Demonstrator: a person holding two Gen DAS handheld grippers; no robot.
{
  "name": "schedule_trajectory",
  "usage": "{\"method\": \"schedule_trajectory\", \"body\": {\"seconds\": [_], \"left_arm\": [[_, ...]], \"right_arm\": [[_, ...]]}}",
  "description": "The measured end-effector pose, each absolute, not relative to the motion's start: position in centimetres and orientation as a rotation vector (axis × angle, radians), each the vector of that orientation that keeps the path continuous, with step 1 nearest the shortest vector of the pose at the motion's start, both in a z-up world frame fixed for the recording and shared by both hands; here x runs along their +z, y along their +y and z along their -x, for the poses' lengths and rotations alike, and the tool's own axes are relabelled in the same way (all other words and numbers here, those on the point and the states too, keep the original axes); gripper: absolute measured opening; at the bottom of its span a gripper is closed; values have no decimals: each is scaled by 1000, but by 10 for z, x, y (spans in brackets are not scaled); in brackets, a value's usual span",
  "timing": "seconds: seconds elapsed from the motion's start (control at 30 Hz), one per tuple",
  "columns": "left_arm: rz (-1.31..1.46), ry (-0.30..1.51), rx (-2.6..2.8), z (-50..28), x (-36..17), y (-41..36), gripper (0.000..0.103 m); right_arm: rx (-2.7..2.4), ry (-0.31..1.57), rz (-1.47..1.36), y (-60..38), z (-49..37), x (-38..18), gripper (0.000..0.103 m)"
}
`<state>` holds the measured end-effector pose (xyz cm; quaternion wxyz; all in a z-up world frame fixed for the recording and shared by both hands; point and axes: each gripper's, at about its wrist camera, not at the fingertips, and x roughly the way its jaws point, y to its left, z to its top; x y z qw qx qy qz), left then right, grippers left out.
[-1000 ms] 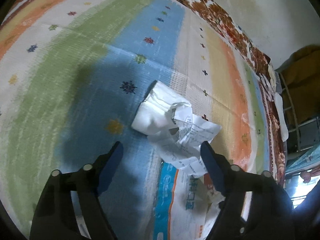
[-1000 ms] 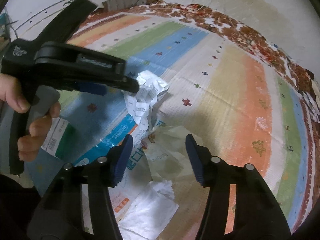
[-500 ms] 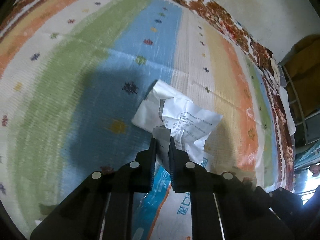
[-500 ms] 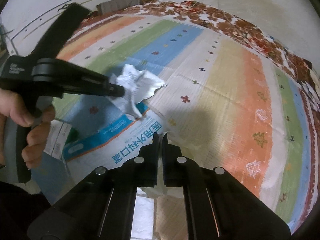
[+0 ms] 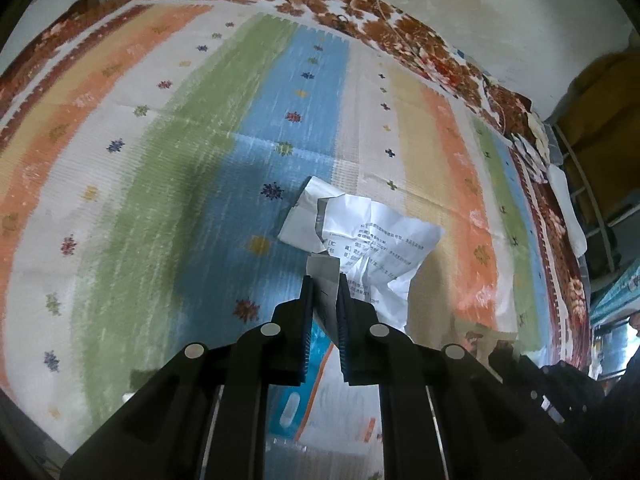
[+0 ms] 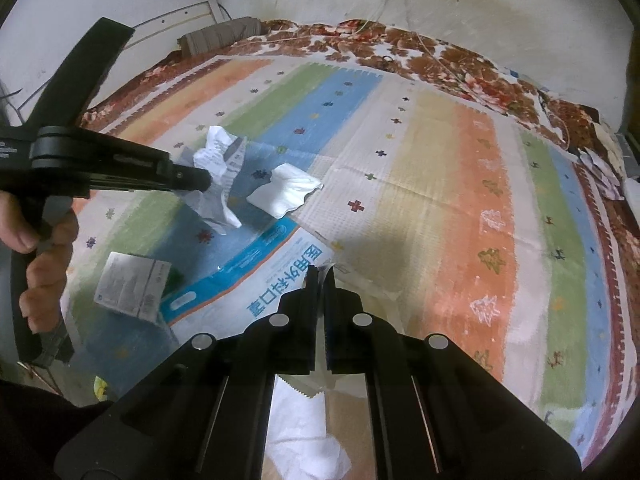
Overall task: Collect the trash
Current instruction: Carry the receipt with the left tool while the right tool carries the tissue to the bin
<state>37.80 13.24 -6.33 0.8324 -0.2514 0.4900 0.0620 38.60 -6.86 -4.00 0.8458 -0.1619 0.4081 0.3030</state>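
Observation:
My left gripper (image 5: 324, 280) is shut on a crumpled printed paper sheet (image 5: 380, 248) and holds it above the striped mat; it also shows in the right wrist view (image 6: 218, 184), hanging from the left gripper (image 6: 200, 180). A white tissue wad (image 6: 286, 194) lies on the mat, also in the left wrist view (image 5: 304, 220). My right gripper (image 6: 322, 280) is shut on the thin edge of a clear plastic bag (image 6: 360, 280) lying beside a blue-and-white package (image 6: 256, 280).
A small green-and-white box (image 6: 132, 284) lies at the mat's left edge. White tissue (image 6: 304, 440) lies under the right gripper. The striped mat (image 6: 460, 200) covers a floral blanket (image 6: 440, 60) against the wall. Shelving (image 5: 592, 200) stands at right.
Both grippers closed, the left on the printed paper and the right on the plastic bag's edge. The left then lifted the paper off the tissue wad and both pulled back upward.

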Motion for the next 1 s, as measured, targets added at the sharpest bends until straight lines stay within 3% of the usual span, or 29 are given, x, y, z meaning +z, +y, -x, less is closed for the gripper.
{"method": "schedule_trajectory", "body": {"seconds": [1.0], "left_arm": [[417,979,24,-265,3,86,10]], "right_arm": [[663,801,232,-103,-278,24,2]]}}
